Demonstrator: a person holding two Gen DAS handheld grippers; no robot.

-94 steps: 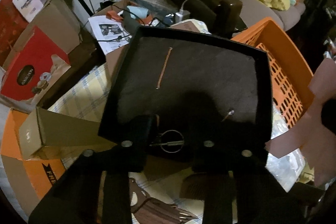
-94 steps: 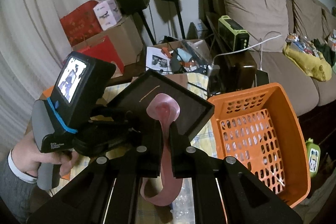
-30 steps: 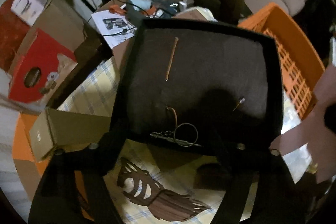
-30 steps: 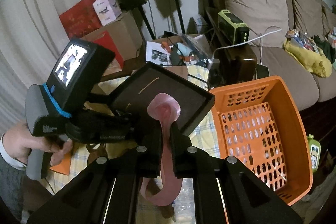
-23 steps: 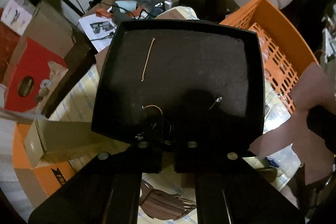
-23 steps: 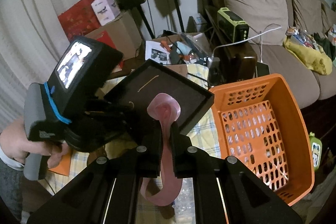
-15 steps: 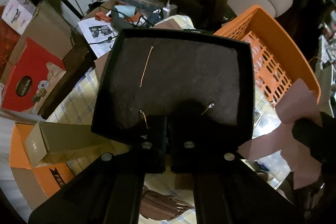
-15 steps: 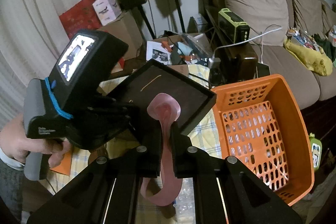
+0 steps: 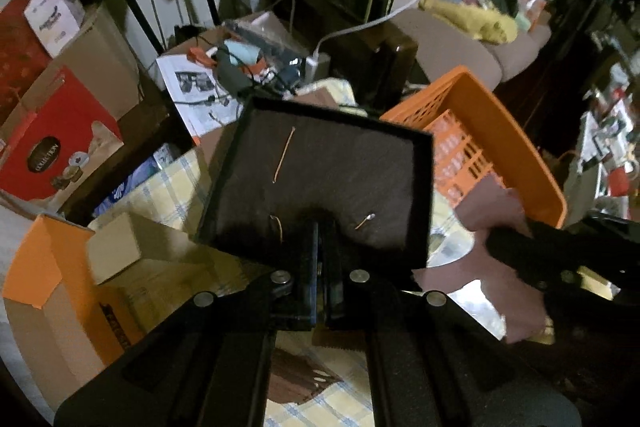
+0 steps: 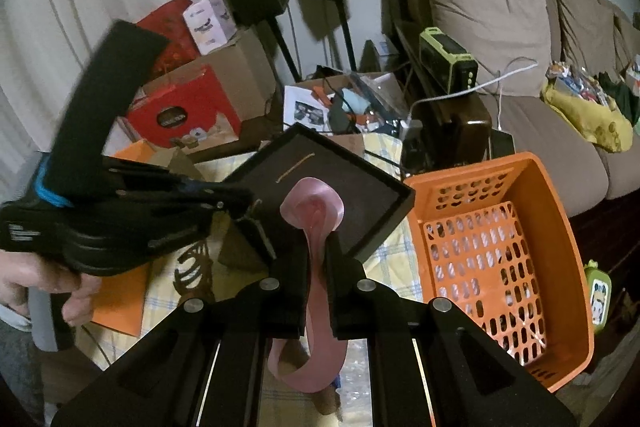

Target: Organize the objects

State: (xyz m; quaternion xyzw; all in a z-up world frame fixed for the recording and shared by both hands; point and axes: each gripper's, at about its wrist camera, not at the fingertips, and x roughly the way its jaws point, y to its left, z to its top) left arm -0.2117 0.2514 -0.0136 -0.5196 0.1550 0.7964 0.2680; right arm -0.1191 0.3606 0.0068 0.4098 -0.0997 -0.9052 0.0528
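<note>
A black tray [image 9: 360,167] lies on the checked cloth, with an orange strand and a small pin on its dark lining. My left gripper [image 9: 320,247] hangs shut above the tray's near edge. The key ring is hidden between its fingers, and only a thin orange strand [image 9: 276,227] shows beside them. From the right wrist view, the left gripper [image 10: 254,223] is at the tray's [image 10: 360,183] left corner, held by a hand [image 10: 52,279]. My right gripper [image 10: 318,247] is shut on a pink ribbon [image 10: 312,207] that loops above and hangs below the fingers. It holds still in front of the tray.
An orange slotted basket [image 10: 552,247] stands right of the tray. A cardboard box [image 9: 120,247], an orange box [image 9: 48,287] and a brown leaf-shaped cut-out [image 9: 300,379] lie on the cloth to the left and front. Bags, cables, speakers and a sofa [image 10: 500,7] fill the background.
My left gripper's jaws closed over the key ring at the tray's front edge, then rose. The ring no longer lies in the tray. The right gripper with the ribbon stayed put.
</note>
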